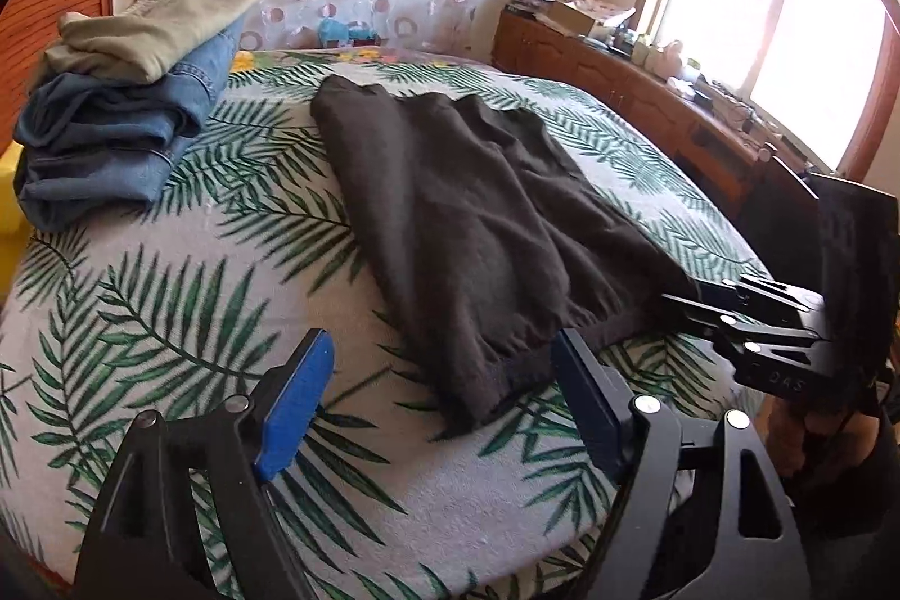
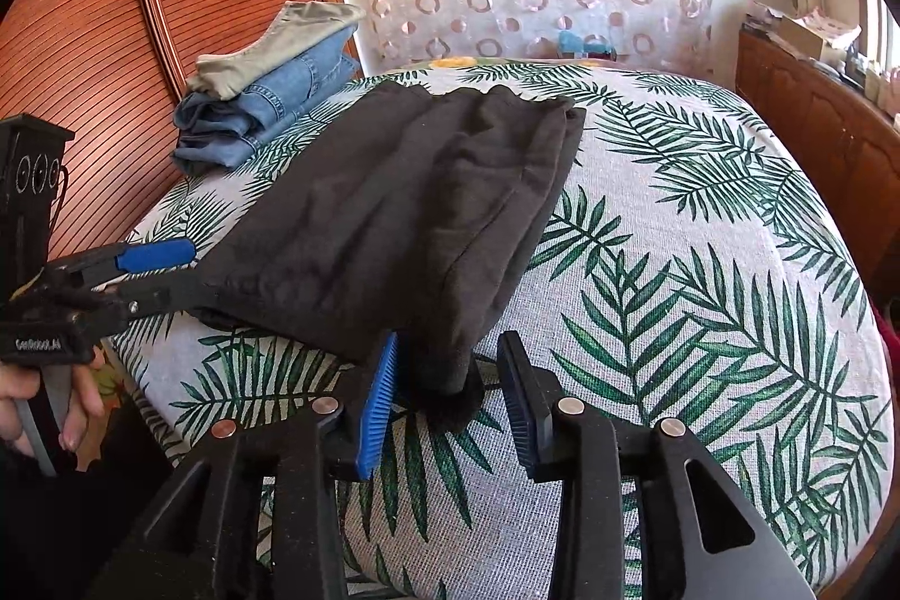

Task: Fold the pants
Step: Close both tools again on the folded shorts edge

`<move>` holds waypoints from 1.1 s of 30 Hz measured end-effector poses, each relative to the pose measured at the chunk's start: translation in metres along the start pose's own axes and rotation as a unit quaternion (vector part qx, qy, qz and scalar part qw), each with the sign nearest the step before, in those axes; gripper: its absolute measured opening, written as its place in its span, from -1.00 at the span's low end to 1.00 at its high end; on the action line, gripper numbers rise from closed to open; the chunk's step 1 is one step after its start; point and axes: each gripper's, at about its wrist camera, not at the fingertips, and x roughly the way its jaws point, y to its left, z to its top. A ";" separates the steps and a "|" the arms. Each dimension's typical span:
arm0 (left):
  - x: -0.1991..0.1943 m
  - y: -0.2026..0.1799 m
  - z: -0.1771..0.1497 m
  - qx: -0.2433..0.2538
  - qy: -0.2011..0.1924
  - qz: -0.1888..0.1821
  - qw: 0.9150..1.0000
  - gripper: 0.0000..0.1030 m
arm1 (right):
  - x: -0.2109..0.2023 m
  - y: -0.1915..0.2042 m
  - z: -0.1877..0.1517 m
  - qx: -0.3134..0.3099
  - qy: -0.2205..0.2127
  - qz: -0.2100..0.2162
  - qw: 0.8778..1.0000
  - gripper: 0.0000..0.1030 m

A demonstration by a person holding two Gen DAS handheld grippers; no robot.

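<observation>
The bed (image 1: 169, 319) has a leafy cover. The black pants (image 1: 467, 229) lie folded in its middle. Folded jeans (image 1: 112, 133) sit near the bed's far corner. The left gripper (image 1: 444, 409) and right gripper (image 2: 447, 403) are both open around the pants' near edge, not squeezing.

Ahead of the left hand-held gripper (image 1: 439, 403), bare bed (image 1: 169, 296) runs forward to the clothes stack (image 1: 129, 94) at far left. The pants (image 1: 461, 229) lie ahead and to its right, touching the right hand-held gripper (image 2: 447, 400). Right of that gripper the bed is open up to the cabinet (image 2: 832, 133). The wardrobe (image 2: 140, 9) walls off the left.
</observation>
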 end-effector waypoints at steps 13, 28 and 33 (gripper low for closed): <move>0.015 0.002 -0.004 0.002 0.017 0.011 1.000 0.56 | 0.000 -0.006 0.003 0.003 -0.003 0.000 1.000 -0.26; 0.011 -0.002 -0.007 0.002 0.012 -0.014 1.000 0.03 | 0.002 -0.003 -0.001 0.000 -0.011 0.000 1.000 -0.13; 0.011 -0.008 -0.009 0.009 0.012 -0.025 1.000 -0.26 | 0.003 -0.003 0.000 -0.001 -0.010 -0.001 1.000 -0.13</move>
